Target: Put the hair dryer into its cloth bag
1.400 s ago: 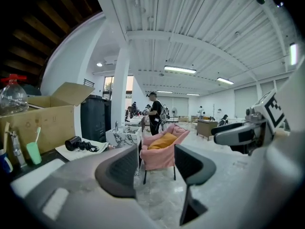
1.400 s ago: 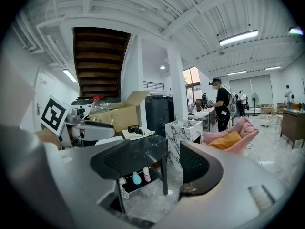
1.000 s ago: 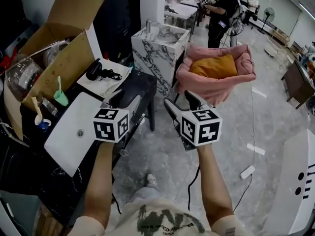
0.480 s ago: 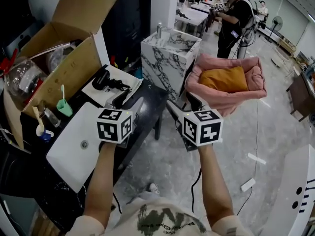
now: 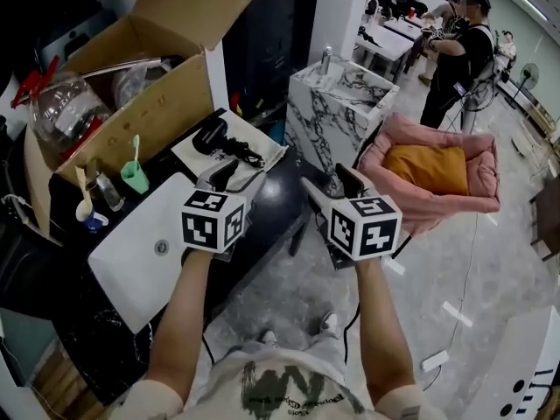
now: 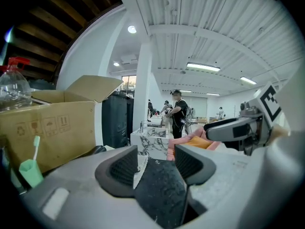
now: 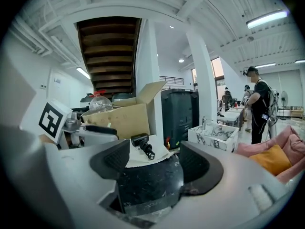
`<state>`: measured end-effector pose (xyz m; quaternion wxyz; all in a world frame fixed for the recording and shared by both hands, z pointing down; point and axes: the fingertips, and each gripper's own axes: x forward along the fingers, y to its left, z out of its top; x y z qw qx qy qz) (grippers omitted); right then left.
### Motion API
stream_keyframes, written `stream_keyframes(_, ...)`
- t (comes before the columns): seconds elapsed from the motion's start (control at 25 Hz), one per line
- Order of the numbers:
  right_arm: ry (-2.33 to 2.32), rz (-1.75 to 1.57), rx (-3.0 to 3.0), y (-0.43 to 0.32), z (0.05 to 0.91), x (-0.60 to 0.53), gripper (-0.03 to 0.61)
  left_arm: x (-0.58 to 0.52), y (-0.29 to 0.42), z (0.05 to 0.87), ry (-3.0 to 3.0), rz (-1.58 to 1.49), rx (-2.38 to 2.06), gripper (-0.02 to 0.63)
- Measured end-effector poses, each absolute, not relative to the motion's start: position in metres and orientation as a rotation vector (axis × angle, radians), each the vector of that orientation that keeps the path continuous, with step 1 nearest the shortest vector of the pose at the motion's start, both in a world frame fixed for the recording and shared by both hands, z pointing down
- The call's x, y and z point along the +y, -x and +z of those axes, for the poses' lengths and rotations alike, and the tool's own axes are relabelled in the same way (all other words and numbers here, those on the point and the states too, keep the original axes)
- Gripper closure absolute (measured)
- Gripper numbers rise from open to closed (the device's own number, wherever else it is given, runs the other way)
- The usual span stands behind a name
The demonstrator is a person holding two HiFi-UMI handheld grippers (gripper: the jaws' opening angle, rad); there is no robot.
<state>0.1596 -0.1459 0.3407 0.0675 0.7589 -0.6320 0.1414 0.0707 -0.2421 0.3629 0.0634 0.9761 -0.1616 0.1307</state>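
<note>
The black hair dryer (image 5: 217, 136) lies with its cord on a white cloth bag (image 5: 262, 150), spread flat at the far end of the black table (image 5: 271, 201). My left gripper (image 5: 234, 175) is open just short of the bag's near edge, with nothing between its fingers. To its right, my right gripper (image 5: 330, 182) hangs open and empty over the table's right edge. In the right gripper view the hair dryer (image 7: 141, 142) lies on the cloth bag (image 7: 159, 154) beyond the open right gripper (image 7: 153, 160). In the left gripper view the left gripper (image 6: 155, 161) frames the dark tabletop.
An open cardboard box (image 5: 149, 86) with a clear bottle (image 5: 61, 112) stands at the left. A white board (image 5: 140, 248) and a green cup (image 5: 134, 175) lie near it. A marble block (image 5: 337, 103), a pink bed with an orange cushion (image 5: 437, 169) and a person (image 5: 459, 51) are beyond.
Both grippers have come closer to the table and the hair dryer, and the view has shifted left. Both stay open and empty.
</note>
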Motion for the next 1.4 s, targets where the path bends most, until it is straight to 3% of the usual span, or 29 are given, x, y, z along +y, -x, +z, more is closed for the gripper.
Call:
stream_keyframes(0.68,-1.786,0.444,-2.3,-0.183,0.365,-0.255,0.262,-0.298,-0.073,0.378,-2.754,0.343,-1.022,0.364)
stream_keyframes(1.4,-1.401,0.438,-2.453,-0.162,0.385,-0.298,0.262,-0.3,-0.05,0.382,-2.593,0.37,-1.367,0.364)
